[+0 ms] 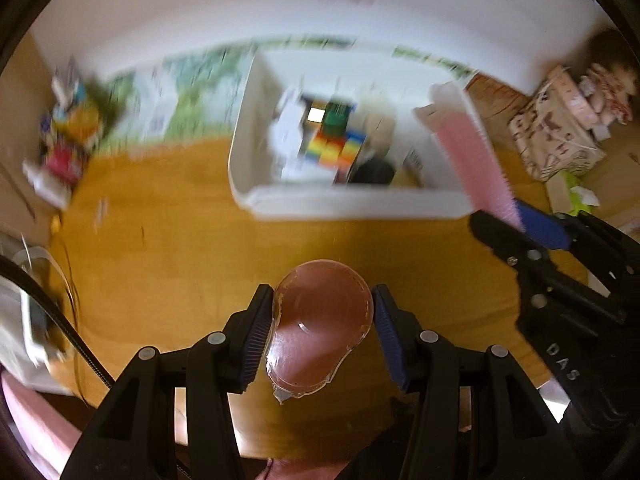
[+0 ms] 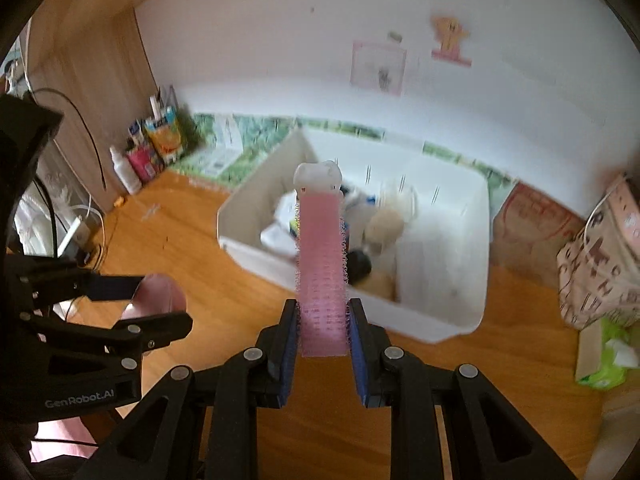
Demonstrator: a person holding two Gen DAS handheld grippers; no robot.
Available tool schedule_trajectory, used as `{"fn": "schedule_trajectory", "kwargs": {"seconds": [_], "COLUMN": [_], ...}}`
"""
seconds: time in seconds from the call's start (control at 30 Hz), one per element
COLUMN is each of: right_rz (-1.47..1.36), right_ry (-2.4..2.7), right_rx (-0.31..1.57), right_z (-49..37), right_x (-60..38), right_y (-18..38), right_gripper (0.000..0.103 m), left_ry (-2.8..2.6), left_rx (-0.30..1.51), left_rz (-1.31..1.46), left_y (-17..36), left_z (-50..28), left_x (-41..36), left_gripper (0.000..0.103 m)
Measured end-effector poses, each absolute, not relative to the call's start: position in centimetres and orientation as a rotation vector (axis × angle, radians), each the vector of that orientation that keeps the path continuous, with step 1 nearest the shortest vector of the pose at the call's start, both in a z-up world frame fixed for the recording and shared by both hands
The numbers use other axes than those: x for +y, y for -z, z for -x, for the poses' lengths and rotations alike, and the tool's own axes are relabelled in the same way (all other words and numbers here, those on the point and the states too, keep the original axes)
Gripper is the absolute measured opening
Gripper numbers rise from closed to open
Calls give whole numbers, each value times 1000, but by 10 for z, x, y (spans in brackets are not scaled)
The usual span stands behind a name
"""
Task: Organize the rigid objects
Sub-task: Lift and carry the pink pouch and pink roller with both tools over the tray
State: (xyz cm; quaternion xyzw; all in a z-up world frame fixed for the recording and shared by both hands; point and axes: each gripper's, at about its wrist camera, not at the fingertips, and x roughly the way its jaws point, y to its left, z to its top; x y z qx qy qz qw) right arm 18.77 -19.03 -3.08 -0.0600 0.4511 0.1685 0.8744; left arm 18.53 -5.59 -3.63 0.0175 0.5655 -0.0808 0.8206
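- Left wrist view: my left gripper (image 1: 322,322) has its jaws clamped on the flanks of a pinkish-brown tape dispenser (image 1: 320,330), a flat teardrop in a clear shell; its long axis runs along my fingers, narrow tip toward the camera
- It hangs above the bare wooden desk (image 1: 172,240); the white bin (image 1: 352,202), already holding coloured blocks and other blurred items, lies ahead and slightly right, across open desk
- At the right edge my right gripper (image 1: 516,220) shows, carrying the pink hair roller (image 1: 480,160) so that it crosses over the bin's right wall
- Right wrist view: my right gripper (image 2: 323,336) has its jaws pinched together on the near end of the pink hair roller (image 2: 322,264); the roller stands straight out along my fingers, its white cap (image 2: 318,178) pointing into the white bin (image 2: 440,320)
- My judgement: the right hand is nearer the bin, roller already aimed at it, so it should drop first; my left gripper (image 2: 160,300) with the tape dispenser (image 2: 158,294) sits well left and has more desk to cross
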Motion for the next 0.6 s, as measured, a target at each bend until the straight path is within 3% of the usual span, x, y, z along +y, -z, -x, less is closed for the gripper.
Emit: {"fn": "schedule_trajectory", "kwargs": {"seconds": [0.3,0.6], "right_rz": [130,114], "right_ry": [-317,-305], "right_rx": [871,905], "right_z": [-213,-242], "right_x": [-195,-202], "right_y": [3,22], "right_gripper": [24,24], "left_ry": [227,291], "left_rx": [1039,971], "left_rz": [-115,-83], "left_y": [-9,-7], "left_z": [-238,-279], "left_x": [-77,-88], "left_gripper": [54,54]}}
